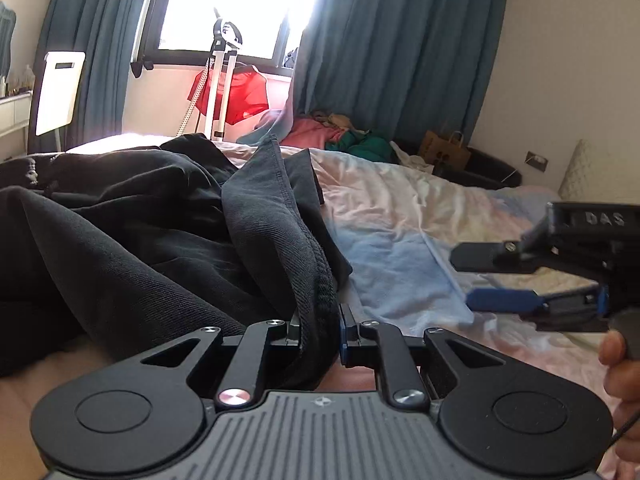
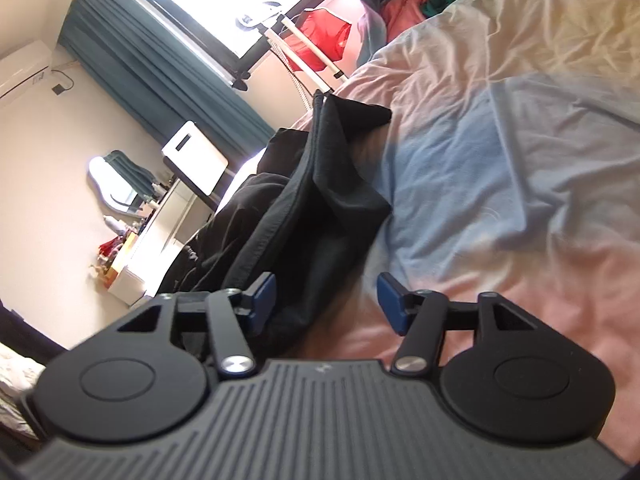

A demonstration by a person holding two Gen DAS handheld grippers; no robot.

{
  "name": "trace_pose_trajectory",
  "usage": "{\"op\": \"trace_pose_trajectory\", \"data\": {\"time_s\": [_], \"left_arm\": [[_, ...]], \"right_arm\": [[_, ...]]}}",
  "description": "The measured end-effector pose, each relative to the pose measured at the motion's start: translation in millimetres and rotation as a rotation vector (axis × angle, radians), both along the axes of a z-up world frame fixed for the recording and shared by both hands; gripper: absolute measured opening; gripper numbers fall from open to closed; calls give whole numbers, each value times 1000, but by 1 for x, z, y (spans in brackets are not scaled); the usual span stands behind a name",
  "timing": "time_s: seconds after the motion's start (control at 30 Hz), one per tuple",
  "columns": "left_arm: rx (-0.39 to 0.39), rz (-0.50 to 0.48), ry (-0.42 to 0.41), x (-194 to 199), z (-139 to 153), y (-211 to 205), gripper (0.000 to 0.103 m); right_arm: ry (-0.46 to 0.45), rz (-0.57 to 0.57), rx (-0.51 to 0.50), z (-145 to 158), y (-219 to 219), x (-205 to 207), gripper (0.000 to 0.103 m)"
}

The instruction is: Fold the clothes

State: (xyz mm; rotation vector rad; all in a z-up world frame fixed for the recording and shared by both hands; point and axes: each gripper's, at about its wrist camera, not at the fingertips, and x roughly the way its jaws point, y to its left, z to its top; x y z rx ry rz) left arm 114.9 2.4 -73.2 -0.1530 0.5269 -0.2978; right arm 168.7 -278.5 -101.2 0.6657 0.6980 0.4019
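Note:
A black garment [image 1: 132,232] lies bunched on the bed's left side. My left gripper [image 1: 320,330] is shut on a ribbed hem fold of it, which stands up between the fingers. In the left wrist view my right gripper [image 1: 464,278] hovers at the right over the sheet, open, with a hand [image 1: 620,376] behind it. In the right wrist view the same black garment [image 2: 304,200] runs away from the camera, and my right gripper [image 2: 326,304] stands open with its left pad beside the cloth edge and nothing pinched.
The bed has a crumpled pink and pale blue sheet [image 1: 404,240]. A pile of pink and green clothes [image 1: 340,136] lies at the far edge. A garment steamer stand with a red top [image 1: 236,96], teal curtains, a white chair [image 1: 56,92] and a dresser surround the bed.

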Motion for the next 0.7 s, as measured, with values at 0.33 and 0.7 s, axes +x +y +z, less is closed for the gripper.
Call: {"op": "trace_pose_trajectory", "data": {"time_s": [0.33, 0.7], "left_arm": [[-95, -75, 13, 29, -36, 1, 15], [-163, -157, -16, 62, -69, 1, 15]], "right_arm": [[-70, 119, -210, 39, 98, 225, 36], [56, 73, -512, -24, 164, 381, 37]]}}
